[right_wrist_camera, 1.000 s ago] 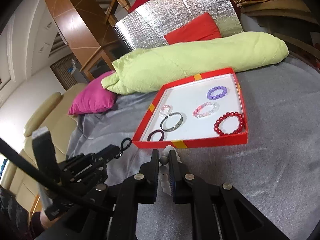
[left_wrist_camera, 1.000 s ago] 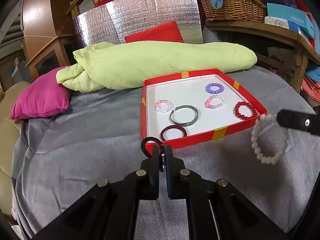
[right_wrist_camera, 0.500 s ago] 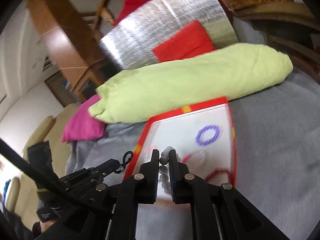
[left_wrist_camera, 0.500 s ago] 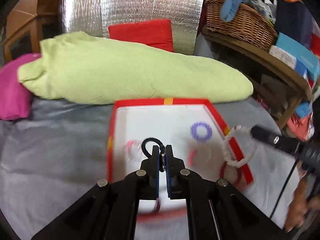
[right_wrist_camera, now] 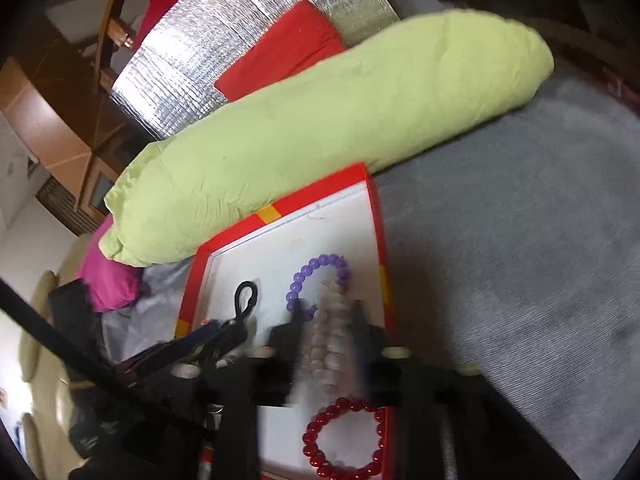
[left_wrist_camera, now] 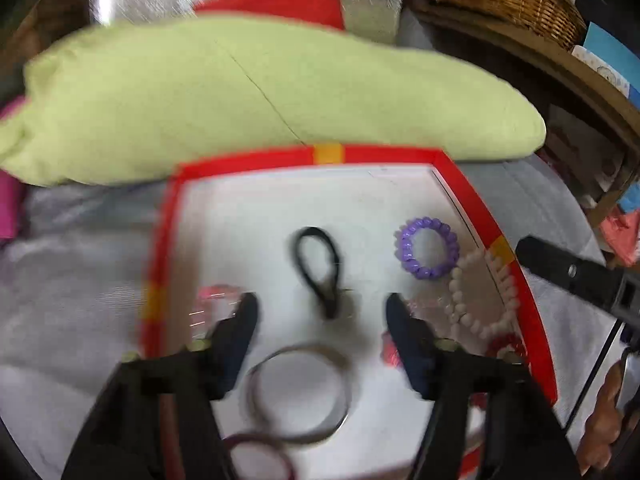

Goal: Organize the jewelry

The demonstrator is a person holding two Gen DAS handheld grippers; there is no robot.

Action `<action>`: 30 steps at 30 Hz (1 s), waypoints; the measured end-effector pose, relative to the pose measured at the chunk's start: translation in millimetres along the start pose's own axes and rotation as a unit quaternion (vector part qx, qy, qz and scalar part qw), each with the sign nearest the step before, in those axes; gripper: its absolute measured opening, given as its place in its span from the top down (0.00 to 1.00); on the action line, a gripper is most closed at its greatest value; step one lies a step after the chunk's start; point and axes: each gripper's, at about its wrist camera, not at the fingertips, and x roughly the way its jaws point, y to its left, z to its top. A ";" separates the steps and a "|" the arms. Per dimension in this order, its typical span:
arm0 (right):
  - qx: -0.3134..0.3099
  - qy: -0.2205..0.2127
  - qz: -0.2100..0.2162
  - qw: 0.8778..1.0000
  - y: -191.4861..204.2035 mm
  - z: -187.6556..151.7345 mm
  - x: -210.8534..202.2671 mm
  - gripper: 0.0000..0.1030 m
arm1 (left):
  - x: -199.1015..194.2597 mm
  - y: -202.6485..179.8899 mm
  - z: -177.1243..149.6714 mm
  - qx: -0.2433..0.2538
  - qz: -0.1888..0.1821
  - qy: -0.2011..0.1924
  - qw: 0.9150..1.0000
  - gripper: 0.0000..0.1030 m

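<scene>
Left claw (left_wrist_camera: 320, 312) and right claw (right_wrist_camera: 328, 320) tilted downward, jaws just opened, gripping nothing.

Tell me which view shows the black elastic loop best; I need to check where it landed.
The left wrist view: the black elastic loop lies whole on the white floor of the red tray, between the open left gripper fingers. The right wrist view shows it smaller, its lower end partly hidden.

Black loop (left_wrist_camera: 318, 270) and white bead bracelet (left_wrist_camera: 482, 290) in red tray (left_wrist_camera: 504, 236).
</scene>
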 end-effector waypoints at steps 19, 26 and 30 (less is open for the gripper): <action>-0.146 -0.073 -0.054 0.985 64.2 -93.4 -135.4 0.41 | -190.2 28.3 -108.6 -0.051 0.195 -0.114 0.973 0.17; -0.177 -0.084 -0.103 0.975 71.6 -139.7 -173.5 0.38 | -204.7 31.9 -118.8 -0.045 0.171 -0.119 0.977 0.17; -0.203 -0.104 -0.122 0.966 84.2 -147.4 -177.1 0.33 | -198.3 33.2 -121.6 -0.041 0.172 -0.116 0.977 0.16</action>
